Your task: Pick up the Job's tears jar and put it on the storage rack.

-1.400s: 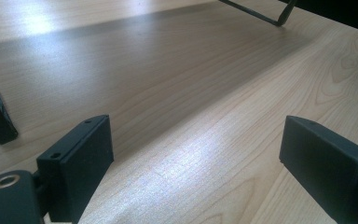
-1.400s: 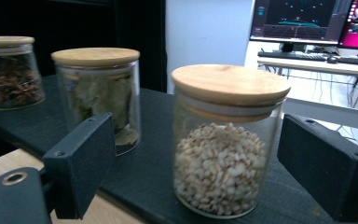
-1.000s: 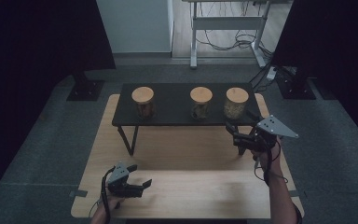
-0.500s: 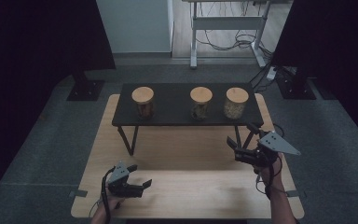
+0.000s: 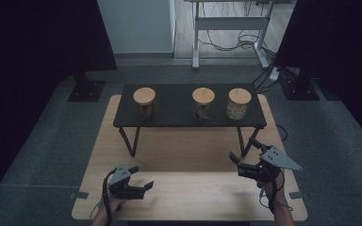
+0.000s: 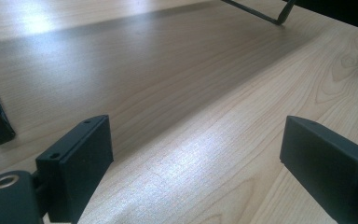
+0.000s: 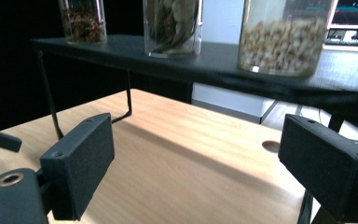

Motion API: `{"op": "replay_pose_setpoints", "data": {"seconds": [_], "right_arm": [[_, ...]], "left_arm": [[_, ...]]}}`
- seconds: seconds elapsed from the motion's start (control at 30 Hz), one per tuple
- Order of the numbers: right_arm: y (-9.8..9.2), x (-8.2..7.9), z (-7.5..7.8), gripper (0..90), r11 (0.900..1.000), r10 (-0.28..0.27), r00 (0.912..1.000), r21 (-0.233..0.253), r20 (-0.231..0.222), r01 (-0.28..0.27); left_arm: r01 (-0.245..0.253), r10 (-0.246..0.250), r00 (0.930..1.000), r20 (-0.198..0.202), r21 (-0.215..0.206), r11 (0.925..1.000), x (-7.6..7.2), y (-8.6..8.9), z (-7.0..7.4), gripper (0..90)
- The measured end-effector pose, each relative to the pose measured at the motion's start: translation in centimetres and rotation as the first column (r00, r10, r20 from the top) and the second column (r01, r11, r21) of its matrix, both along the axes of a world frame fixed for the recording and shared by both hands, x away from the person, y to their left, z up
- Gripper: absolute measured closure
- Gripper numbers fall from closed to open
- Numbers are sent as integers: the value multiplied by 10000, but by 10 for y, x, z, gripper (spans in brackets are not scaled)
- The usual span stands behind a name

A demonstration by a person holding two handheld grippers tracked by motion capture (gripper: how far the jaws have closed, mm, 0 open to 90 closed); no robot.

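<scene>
Three glass jars with wooden lids stand in a row on a low black shelf (image 5: pixel 179 120): the left jar (image 5: pixel 144 102), the middle jar (image 5: pixel 203 102) and the right jar (image 5: pixel 239 103). In the right gripper view they hold reddish bits (image 7: pixel 83 18), leaves (image 7: pixel 172 25) and pale grains (image 7: pixel 284 39). My left gripper (image 5: pixel 142 177) rests open near the front left of the wooden table (image 5: pixel 188 197); its jaws (image 6: pixel 196 158) stand wide apart over bare wood. My right gripper (image 5: pixel 243 149) hangs open in front of the shelf's right end, with nothing between its jaws (image 7: pixel 193 158).
The shelf stands on thin black legs (image 5: pixel 129 141) on the table. A round hole (image 7: pixel 272 146) sits in the tabletop near the right gripper. A desk frame with cables (image 5: pixel 231 28) and two black stand bases (image 5: pixel 86 89) lie beyond on the grey floor.
My right gripper has drawn back from the shelf's right end toward the table's front and dropped lower. The left gripper has stayed put.
</scene>
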State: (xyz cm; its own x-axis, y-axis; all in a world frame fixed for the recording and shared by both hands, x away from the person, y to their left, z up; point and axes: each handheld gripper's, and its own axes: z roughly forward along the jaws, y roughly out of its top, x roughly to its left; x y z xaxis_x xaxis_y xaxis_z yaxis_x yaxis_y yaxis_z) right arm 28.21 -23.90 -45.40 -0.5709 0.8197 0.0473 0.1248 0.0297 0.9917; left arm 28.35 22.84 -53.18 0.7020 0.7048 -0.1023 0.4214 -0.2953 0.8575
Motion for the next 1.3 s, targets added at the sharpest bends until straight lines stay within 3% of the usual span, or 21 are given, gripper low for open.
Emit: {"op": "replay_pose_setpoints", "data": {"seconds": [0.33,0.57,0.93,1.3], "right_arm": [[-1,-4,-35,97,10000,-14,9974,-35,-718,11],[4,0,-57,94,9993,-26,9914,-364,-1307,-22],[8,3,-67,92,9988,49,9873,-474,-1586,-126],[9,2,-67,87,9988,112,9881,-461,-1533,-184]], "left_arm": [[6,-6,10000,-13,22,10000,0,-1,0,85],[-16,16,10000,2,40,10000,0,0,0,85],[-56,56,10000,-6,142,9999,0,1,-2,77],[-18,17,10000,49,218,9998,0,1,-2,71]]}}
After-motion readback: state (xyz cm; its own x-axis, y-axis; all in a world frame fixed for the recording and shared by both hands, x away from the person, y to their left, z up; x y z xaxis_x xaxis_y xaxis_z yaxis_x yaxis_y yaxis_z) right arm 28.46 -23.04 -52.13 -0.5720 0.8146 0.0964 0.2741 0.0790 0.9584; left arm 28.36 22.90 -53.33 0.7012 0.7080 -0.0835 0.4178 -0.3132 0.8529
